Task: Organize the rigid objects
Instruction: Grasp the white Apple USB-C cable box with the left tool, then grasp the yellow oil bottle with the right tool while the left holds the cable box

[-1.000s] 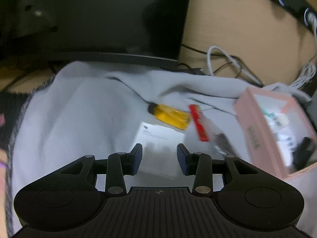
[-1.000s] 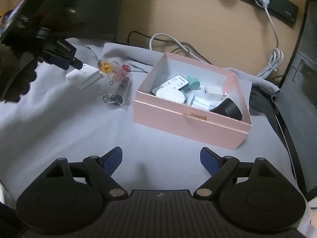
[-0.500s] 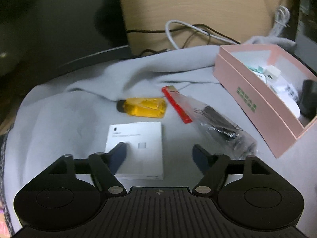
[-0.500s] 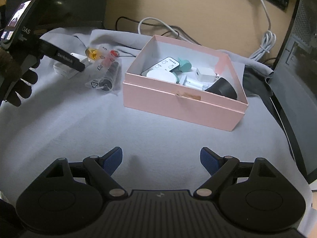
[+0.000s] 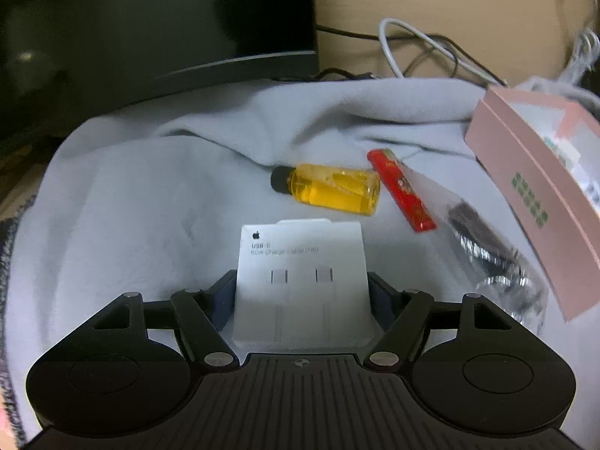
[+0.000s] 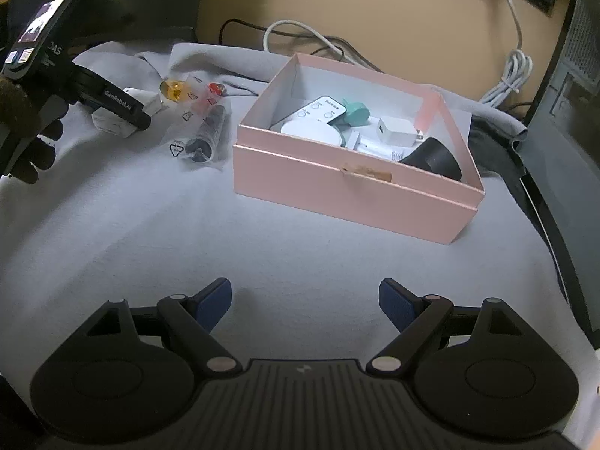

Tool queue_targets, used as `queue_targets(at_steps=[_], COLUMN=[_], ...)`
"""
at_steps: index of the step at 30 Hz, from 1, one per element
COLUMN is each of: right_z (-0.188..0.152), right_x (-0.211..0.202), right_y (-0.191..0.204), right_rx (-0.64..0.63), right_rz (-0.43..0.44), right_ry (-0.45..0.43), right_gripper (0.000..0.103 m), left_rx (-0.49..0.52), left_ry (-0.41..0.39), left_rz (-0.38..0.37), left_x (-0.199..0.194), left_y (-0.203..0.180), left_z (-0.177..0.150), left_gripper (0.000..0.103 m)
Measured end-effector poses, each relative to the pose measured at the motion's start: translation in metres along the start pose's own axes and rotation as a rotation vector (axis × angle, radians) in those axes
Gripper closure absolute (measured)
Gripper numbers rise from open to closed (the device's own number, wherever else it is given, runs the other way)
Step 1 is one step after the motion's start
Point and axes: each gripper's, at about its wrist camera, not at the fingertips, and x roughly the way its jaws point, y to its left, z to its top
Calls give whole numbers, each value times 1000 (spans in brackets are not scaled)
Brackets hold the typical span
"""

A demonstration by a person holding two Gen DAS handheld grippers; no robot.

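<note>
A grey cloth [image 6: 262, 232] carries a pink box [image 6: 337, 191] right, and white carton [image 5: 300, 281], yellow bottle [image 5: 333, 187], red lighter [image 5: 401, 191], clear bag [image 6: 202, 127] far left.

The left gripper [image 5: 302, 296] is a matte black plastic tool with a ribbed central body marked by a small crosshair, two round side discs, and angled linkage arms pinned with silver screws; its jaws carry dark blue pads. The right gripper [image 6: 304, 302] is built the same, its ribbed blue pads plainer to see. From the right wrist view, the left unit bears white lettering and a lit phone screen on top, gripped by a dark fuzzy glove [image 6: 26, 131]
</note>
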Motion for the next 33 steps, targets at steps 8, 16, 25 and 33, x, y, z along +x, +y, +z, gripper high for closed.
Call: queue_targets(at_steps=[8,16,25,33], right_z=[-2,2,58,137], right_x=[1,-9,-9,27], right_y=[0,2,27,88], right_rx=[21,26,-13,-102], right_rz=[-8,-29,47,205], right_ry=[8,-21,-119,-186], right_gripper=[17,17,17,29], left_rx=[-94,-97,-206,-285], left_ry=[-25,-67,8,101], left_rz=[-3,-49,-28,-37], left_x=[4,-26,-85,-108], left_y=[3,8,28,51], left_z=[4,-10,-51,-80], left_gripper=[26,29,29,29])
